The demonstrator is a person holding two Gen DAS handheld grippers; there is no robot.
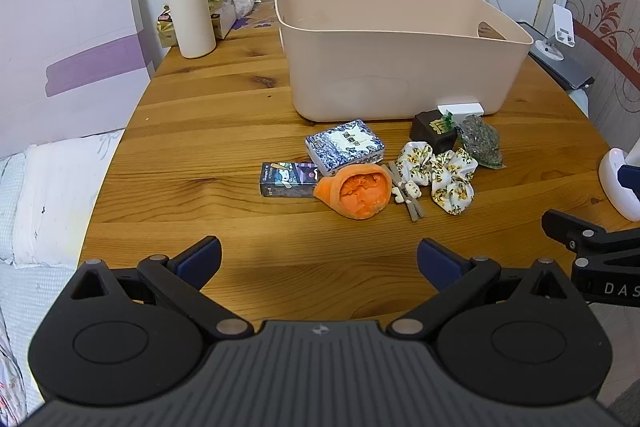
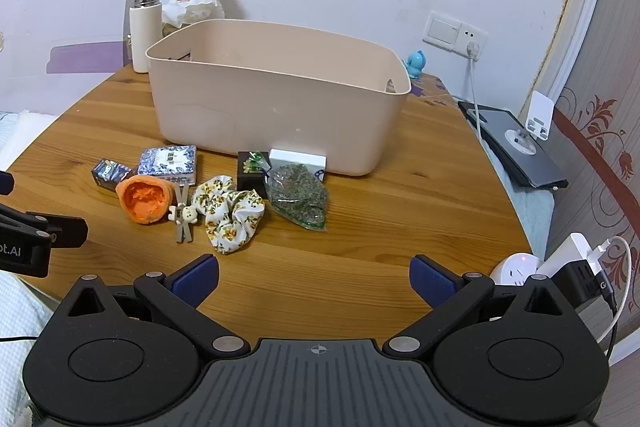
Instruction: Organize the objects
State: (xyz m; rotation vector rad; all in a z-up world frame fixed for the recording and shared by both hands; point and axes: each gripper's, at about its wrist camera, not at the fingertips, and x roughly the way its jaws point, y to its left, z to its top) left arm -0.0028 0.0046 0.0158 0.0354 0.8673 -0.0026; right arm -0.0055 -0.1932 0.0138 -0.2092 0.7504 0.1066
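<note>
Both grippers are hovering low over the near edge of the wooden table (image 1: pixel 208 147), left gripper (image 1: pixel 319 259) and right gripper (image 2: pixel 314 277) each spread wide with nothing between the blue pads. Just past them a little pile is sitting in front of the beige bin (image 1: pixel 400 59): an orange squishy toy (image 1: pixel 356 193) lying on its side, a floral scrunchie (image 2: pixel 228 219) crumpled next to it, a blue-patterned packet (image 1: pixel 345 145), a small dark card box (image 1: pixel 287 179), a bag of dried green stuff (image 2: pixel 298 199) and a dark cube box (image 1: pixel 434 131). The bin is looking empty from here.
</note>
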